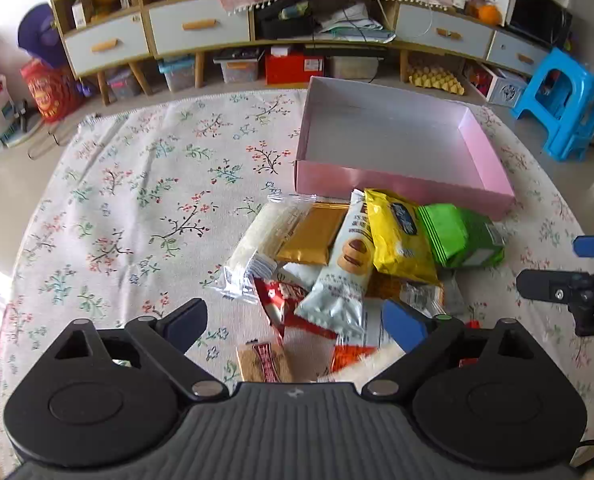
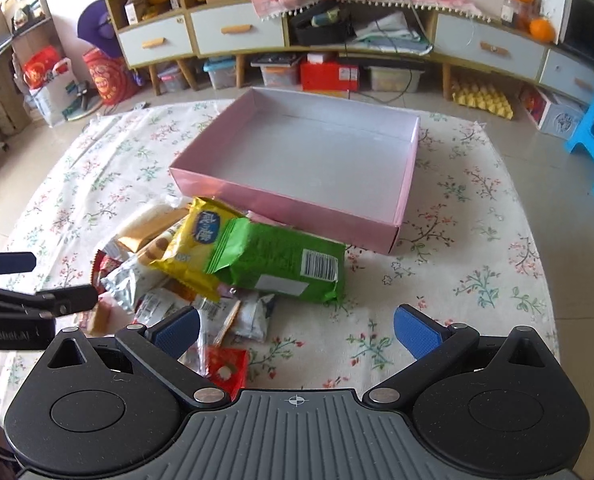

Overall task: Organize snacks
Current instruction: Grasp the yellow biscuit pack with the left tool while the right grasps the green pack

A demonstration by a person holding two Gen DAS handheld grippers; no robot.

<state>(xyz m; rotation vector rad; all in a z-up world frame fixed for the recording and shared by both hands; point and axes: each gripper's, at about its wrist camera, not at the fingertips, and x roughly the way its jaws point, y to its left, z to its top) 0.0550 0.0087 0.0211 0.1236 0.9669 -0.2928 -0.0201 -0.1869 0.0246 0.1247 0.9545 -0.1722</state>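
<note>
A pile of snack packets lies on the floral cloth in front of an empty pink box (image 1: 397,184) (image 2: 281,196). The pile holds a green packet (image 1: 461,236) (image 2: 281,264), a yellow packet (image 1: 397,236) (image 2: 189,248), a gold packet (image 1: 313,236), a white biscuit packet (image 1: 345,276) and a red packet (image 1: 281,300). My left gripper (image 1: 293,320) is open, low over the near side of the pile. My right gripper (image 2: 297,330) is open, just in front of the green packet, holding nothing. Each gripper shows at the edge of the other's view.
The floral cloth (image 1: 137,200) covers a low round table. Behind it stand a long cabinet with drawers (image 1: 201,28) and storage boxes on the floor. A blue stool (image 1: 561,104) stands at the right. A red bag (image 1: 45,92) sits at the left.
</note>
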